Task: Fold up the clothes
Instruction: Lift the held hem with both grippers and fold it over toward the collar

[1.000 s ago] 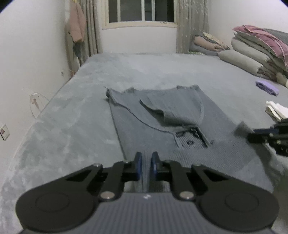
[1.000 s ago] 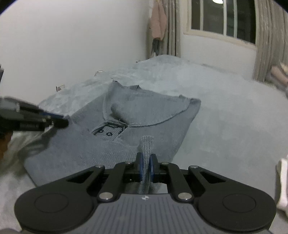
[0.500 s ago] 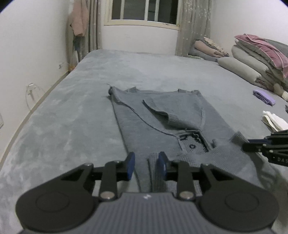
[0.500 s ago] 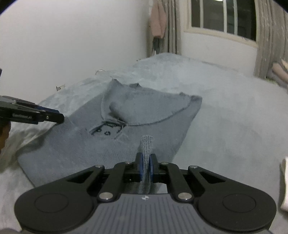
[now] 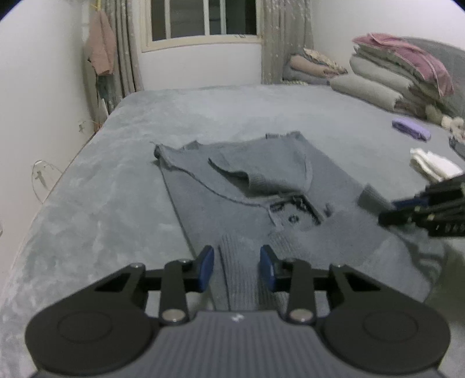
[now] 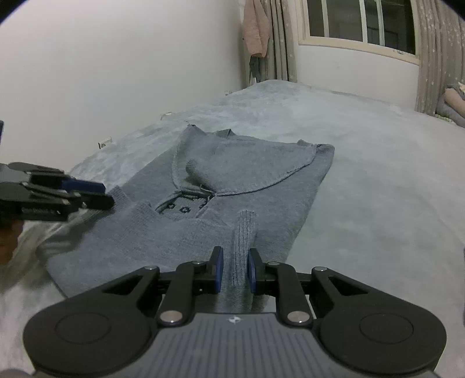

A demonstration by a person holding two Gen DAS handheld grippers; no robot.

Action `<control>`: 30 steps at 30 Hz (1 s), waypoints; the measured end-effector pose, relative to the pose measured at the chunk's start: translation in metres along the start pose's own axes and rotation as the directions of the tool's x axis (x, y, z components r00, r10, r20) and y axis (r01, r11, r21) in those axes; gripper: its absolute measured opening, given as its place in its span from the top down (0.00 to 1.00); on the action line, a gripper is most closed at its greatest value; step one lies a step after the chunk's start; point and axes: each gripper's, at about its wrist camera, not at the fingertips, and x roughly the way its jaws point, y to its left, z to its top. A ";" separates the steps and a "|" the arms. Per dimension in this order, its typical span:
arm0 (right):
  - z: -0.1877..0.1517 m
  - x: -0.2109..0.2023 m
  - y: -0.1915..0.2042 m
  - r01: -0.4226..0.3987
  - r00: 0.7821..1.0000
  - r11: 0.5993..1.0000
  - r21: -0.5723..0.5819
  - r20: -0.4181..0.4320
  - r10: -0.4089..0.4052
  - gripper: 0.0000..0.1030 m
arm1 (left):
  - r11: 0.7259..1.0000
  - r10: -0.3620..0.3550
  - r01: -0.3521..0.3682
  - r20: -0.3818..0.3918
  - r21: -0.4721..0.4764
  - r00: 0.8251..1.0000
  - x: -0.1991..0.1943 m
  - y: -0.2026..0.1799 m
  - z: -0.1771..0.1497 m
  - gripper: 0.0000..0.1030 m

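A grey bed [image 5: 261, 116] carries the sweater [image 6: 232, 186], laid flat with sleeves folded in and hem doubled up. Both grippers, left [image 5: 237, 267] and right [image 6: 234, 272], are spread around hem ridges, gripping nothing. Further folding seemingly remains.

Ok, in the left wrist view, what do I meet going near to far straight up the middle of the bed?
left gripper, open → grey sweater with ribbed hem between the fingers → bare grey bedspread → window
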 end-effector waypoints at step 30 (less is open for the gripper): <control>0.008 -0.012 0.010 0.056 0.996 0.998 0.004 0.066 -0.057 0.91 | 0.998 0.062 -0.062 -0.002 -0.004 0.998 -0.014 -0.012 -0.003 0.93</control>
